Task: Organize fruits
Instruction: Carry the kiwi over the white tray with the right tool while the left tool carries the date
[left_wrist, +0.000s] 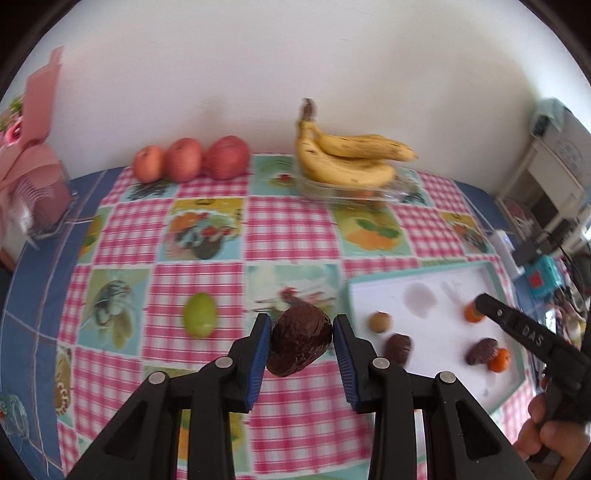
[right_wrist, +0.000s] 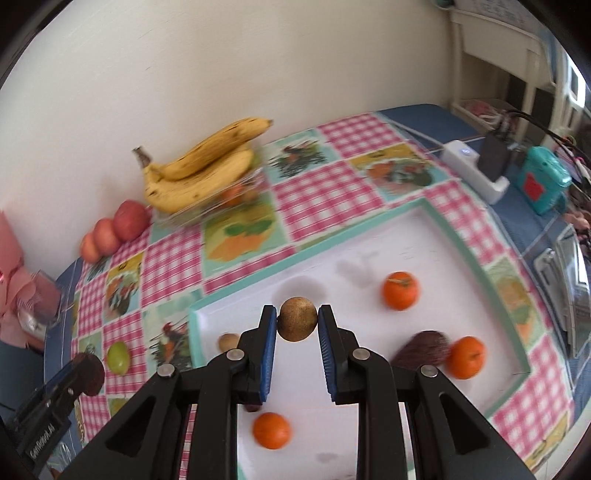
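Observation:
My left gripper (left_wrist: 302, 332) is shut on a dark brown, wrinkled avocado-like fruit (left_wrist: 301, 339), held above the checked tablecloth. A green fruit (left_wrist: 199, 319) lies just to its left. To the right sits a white tray (left_wrist: 443, 275) with a teal rim. My right gripper (right_wrist: 297, 320) is shut on a small round brown fruit (right_wrist: 297, 319) above that tray (right_wrist: 424, 236). On the tray lie three oranges (right_wrist: 400, 290) (right_wrist: 466, 356) (right_wrist: 271, 430), a dark purple fruit (right_wrist: 424, 345) and another small brown fruit (right_wrist: 228, 341).
Three red apples (left_wrist: 183, 159) line the wall at the back. Bananas (left_wrist: 347, 158) rest on a clear container. A pink box (left_wrist: 33, 177) stands far left. A white charger (right_wrist: 476, 171) and a teal device (right_wrist: 543, 184) sit past the tray. A hand (left_wrist: 546, 432) holds the right gripper.

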